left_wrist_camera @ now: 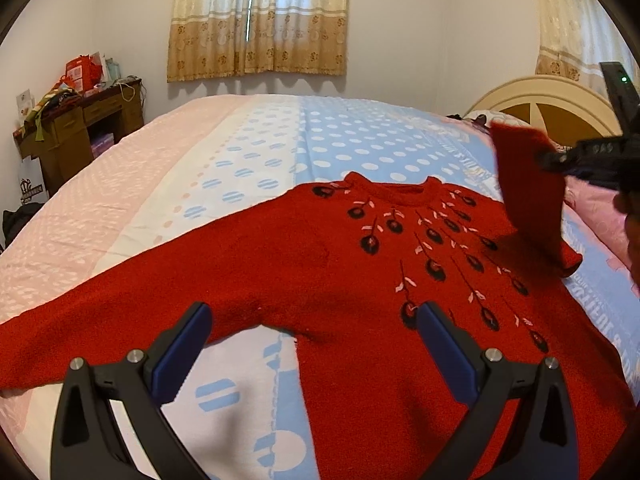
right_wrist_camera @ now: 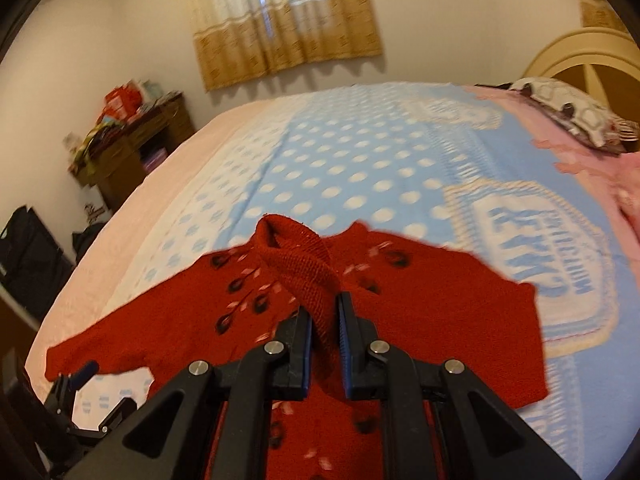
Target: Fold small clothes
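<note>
My left gripper (left_wrist_camera: 314, 334) hangs with its jaws wide apart, tilted downward, nothing between the blue pads (left_wrist_camera: 444, 354). My right gripper (right_wrist_camera: 325, 326) also points downward, its jaws pinched nearly together on a sleeve (right_wrist_camera: 298, 258), which stands lifted in the grip. In the left view it reaches in from the right edge.

Bed (left_wrist_camera: 248, 136) with pink, white and blue dotted cover, red sweater (left_wrist_camera: 320, 264) spread flat at six o'clock, patterned pillow (right_wrist_camera: 568, 114) at two o'clock by the headboard (left_wrist_camera: 544, 100)
</note>
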### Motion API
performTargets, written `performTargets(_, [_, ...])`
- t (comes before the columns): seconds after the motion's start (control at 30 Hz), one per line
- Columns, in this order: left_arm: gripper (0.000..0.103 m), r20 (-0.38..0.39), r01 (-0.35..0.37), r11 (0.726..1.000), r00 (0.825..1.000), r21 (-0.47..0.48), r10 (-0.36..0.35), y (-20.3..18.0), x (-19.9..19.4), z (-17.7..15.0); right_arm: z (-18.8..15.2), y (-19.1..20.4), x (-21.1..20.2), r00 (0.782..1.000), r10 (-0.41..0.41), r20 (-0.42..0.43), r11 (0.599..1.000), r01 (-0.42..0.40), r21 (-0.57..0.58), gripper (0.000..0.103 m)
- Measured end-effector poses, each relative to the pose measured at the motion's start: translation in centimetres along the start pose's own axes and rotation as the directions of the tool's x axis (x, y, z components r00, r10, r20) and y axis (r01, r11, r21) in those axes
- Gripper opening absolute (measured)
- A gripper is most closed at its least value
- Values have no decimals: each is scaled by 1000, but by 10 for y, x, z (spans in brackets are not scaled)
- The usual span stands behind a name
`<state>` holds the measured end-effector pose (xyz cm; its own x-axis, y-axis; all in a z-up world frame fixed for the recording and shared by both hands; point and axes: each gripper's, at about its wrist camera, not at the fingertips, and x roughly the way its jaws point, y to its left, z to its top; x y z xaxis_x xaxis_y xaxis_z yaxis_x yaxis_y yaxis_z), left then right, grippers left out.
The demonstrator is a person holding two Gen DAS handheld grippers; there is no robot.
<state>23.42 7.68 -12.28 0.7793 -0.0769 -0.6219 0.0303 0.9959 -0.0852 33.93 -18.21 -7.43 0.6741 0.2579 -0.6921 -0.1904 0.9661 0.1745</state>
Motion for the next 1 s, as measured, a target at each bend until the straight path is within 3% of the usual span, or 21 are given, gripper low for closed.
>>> performTargets(0.27, [103, -23, -10, 1000, 1000, 15, 11, 3, 2, -1, -38, 36, 41, 997, 24, -66, 997, -29, -69, 11])
performTargets(0.37, [103, -55, 37, 999, 998, 6, -37, 2, 3, -2, -53, 38, 49, 994, 44, -98, 994, -54, -97, 14])
performTargets(0.4, [103, -65, 51, 999, 997, 0, -51, 2, 4, -1, -60, 40, 51, 993, 42, -112, 992, -55, -115, 19])
performTargets(0.47, [103, -89, 69, 998, 994, 2, -69, 1, 4, 0, -71, 38, 51, 988, 50, -144, 989, -69, -131, 60])
performTargets(0.5, [103, -98, 71, 997, 993, 12, -70, -1, 4, 1, -79, 35, 49, 984, 72, -162, 987, -94, -130, 66])
performTargets(0.57, [103, -108, 74, 997, 992, 34, -70, -4, 1, 3, -93, 27, 40, 980, 97, -176, 984, -121, -133, 67])
performTargets(0.8, [89, -119, 88, 984, 990, 153, -71, -45, 11, 21, -123, -2, 22, 984, 26, -175, 984, -57, -171, 67])
performTargets(1.0, [78, -202, 158, 970, 972, 183, -121, -91, 50, 33, -128, -14, 9, 993, 51, -110, 989, -66, -133, 68])
